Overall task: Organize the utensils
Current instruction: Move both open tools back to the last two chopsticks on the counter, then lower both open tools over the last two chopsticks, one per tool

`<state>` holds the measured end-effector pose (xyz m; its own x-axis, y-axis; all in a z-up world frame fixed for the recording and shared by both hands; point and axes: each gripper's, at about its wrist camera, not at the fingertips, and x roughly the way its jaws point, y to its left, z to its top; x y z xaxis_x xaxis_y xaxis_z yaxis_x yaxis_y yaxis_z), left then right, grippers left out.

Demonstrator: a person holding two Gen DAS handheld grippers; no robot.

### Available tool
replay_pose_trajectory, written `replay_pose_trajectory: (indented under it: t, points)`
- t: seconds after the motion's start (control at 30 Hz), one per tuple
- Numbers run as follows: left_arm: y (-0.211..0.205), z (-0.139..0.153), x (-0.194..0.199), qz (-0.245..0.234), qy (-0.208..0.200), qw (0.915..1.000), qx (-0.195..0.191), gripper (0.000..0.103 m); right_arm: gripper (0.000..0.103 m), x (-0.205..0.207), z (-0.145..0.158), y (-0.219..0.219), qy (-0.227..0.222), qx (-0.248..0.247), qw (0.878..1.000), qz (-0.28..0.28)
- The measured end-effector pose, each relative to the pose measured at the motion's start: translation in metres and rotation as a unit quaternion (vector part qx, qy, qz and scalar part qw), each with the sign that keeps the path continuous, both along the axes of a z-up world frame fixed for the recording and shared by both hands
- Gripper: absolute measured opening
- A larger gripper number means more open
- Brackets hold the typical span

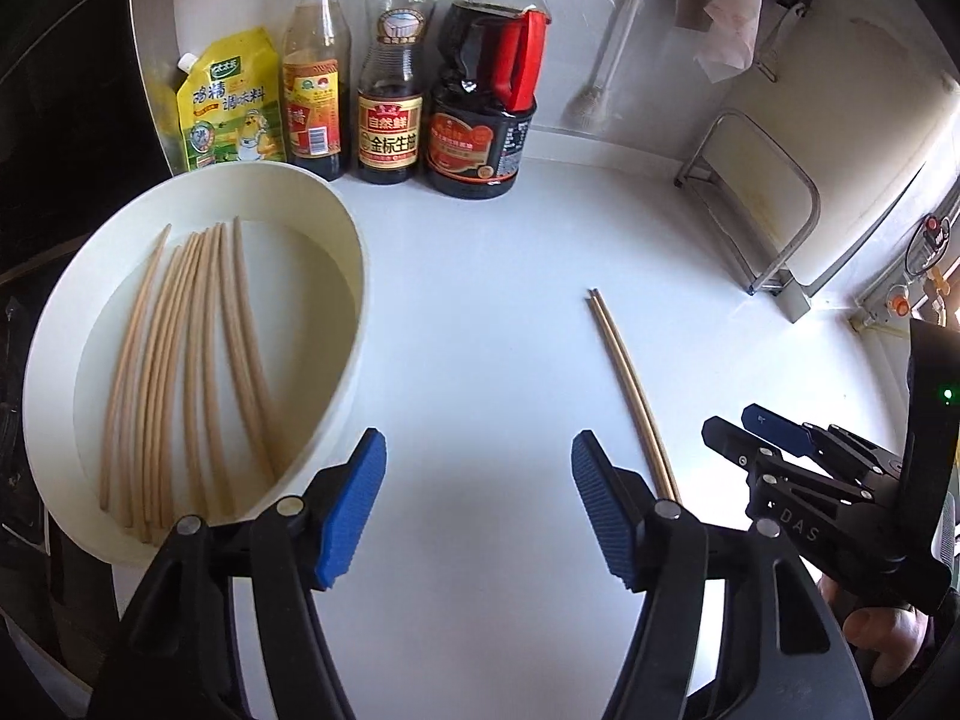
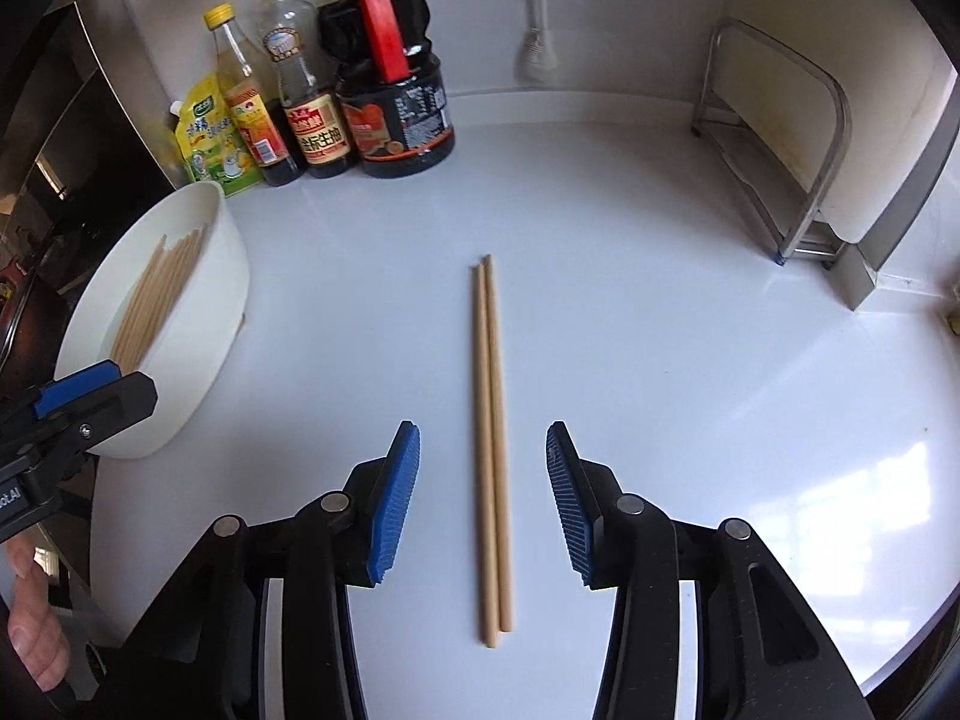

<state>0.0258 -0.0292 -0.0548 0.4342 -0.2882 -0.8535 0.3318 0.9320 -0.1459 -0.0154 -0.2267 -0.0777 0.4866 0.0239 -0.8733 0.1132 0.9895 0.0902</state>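
Observation:
Two wooden chopsticks (image 2: 492, 438) lie side by side on the white counter, running away from me; they also show in the left wrist view (image 1: 630, 390). My right gripper (image 2: 483, 498) is open and empty, its blue pads on either side of the pair, above the counter. My left gripper (image 1: 477, 510) is open and empty, over bare counter between the white tub (image 1: 342, 324) and the pair. The tub holds several chopsticks (image 1: 192, 372) lying along its floor. The right gripper shows at the right edge of the left wrist view (image 1: 774, 438).
Three sauce bottles (image 1: 390, 72) and a yellow seasoning pouch (image 1: 231, 102) stand at the back wall behind the tub. A metal rack (image 2: 774, 138) stands at the back right. A dark stove surface (image 2: 54, 138) lies left of the tub (image 2: 198, 312).

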Motion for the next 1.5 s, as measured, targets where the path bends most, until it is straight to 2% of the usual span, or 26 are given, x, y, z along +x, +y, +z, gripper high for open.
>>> replay_pose_trajectory:
  t: [0.43, 0.73, 0.87, 0.97, 1.03, 1.07, 1.5]
  points:
    - [-0.031, -0.04, -0.005, 0.018, 0.027, 0.999, 0.032, 0.063, 0.042, 0.007, -0.05, -0.014, 0.018, -0.005, 0.999, 0.037]
    - [-0.038, -0.047, -0.004, 0.026, 0.03, 0.9984, 0.04, 0.063, 0.042, 0.009, -0.053, -0.005, 0.004, -0.038, 0.997, 0.065]
    - [-0.043, -0.049, -0.003, 0.024, 0.032, 0.9983, 0.042, 0.063, 0.042, 0.009, -0.057, 0.0, 0.009, -0.037, 0.996, 0.075]
    - [-0.048, -0.05, -0.002, 0.024, 0.032, 0.9983, 0.042, 0.063, 0.031, 0.006, -0.057, 0.004, 0.004, -0.042, 0.996, 0.083]
    - [-0.052, -0.051, -0.001, 0.025, 0.033, 0.9983, 0.041, 0.064, 0.012, 0.006, -0.057, 0.006, 0.003, -0.039, 0.995, 0.087]
    - [-0.054, -0.053, 0.0, 0.025, 0.033, 0.9983, 0.041, 0.065, 0.008, 0.006, -0.057, 0.005, 0.003, -0.035, 0.996, 0.087]
    - [-0.091, -0.088, 0.007, 0.018, 0.038, 0.997, 0.065, 0.067, 0.006, -0.011, -0.058, -0.033, -0.002, -0.017, 0.999, 0.042]
